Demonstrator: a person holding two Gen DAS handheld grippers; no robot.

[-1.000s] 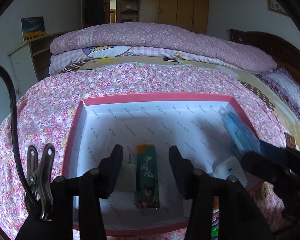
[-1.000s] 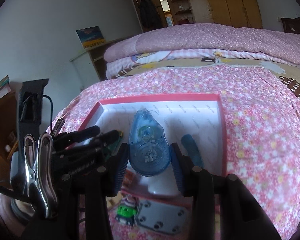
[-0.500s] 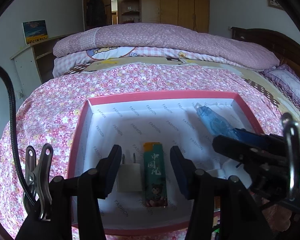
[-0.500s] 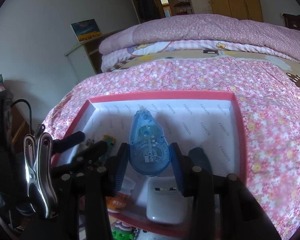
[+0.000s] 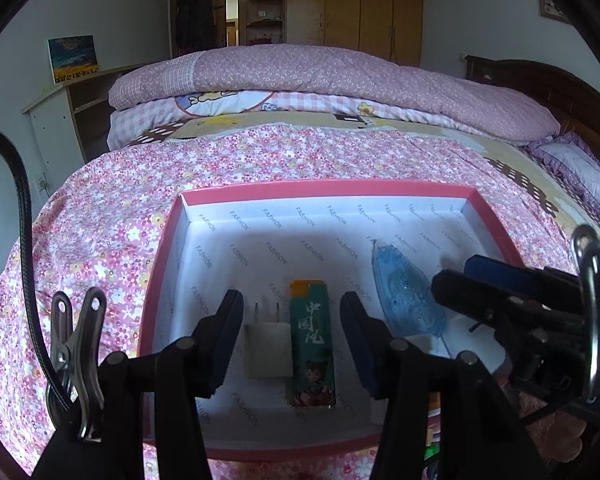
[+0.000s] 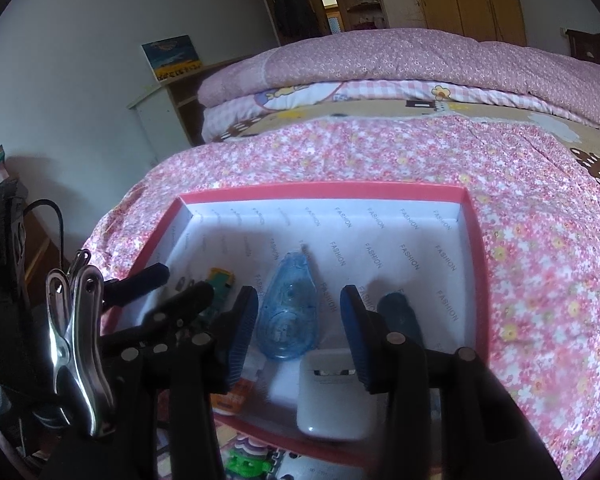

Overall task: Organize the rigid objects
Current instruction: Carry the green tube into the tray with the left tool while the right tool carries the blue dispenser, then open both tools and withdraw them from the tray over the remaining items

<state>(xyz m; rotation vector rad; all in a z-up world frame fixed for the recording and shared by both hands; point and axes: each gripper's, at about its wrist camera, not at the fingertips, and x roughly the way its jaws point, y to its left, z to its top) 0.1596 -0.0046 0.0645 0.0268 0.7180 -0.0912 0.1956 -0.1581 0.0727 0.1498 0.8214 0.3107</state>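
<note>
The pink-rimmed box point(image 6: 474, 248) sits on the bed's flowered quilt point(image 6: 540, 240), and the things being sorted already lie on its white floor. The blue correction-tape dispenser point(image 6: 286, 312) rests flat near the middle of the box, toward the near edge, its narrow tip pointing at the far edge. The right gripper point(image 6: 299, 320) hangs over it with its fingers point(image 6: 242, 326) spread on either side; their jaws have just been opening, and in the right wrist view a gap shows on both sides, so the pads no longer press the dispenser. The left gripper point(image 5: 290, 338) hovers over the box's near left part, fingers point(image 5: 226, 338) spread and holding nothing, with the white charger plug point(image 5: 268, 350) and the green lighter point(image 5: 312, 348) lying side by side beneath them.

The risks from here are mostly of disturbance. The right fingers flank the dispenser closely, so a sideways pull could drag or flip it; it looks light and smooth enough to skid on the paper floor. The white case point(image 6: 332, 396) lies across the near edge of the box, just beside the dispenser's wide end, and the dark blue object point(image 6: 400, 316) lies just right of the right finger; either could be nudged. The two grippers are close together, so their fingers could collide. The soft quilt may let the box tilt if a rim is pressed. An orange item point(image 6: 236, 394) by the near edge is too hidden to identify.
</note>
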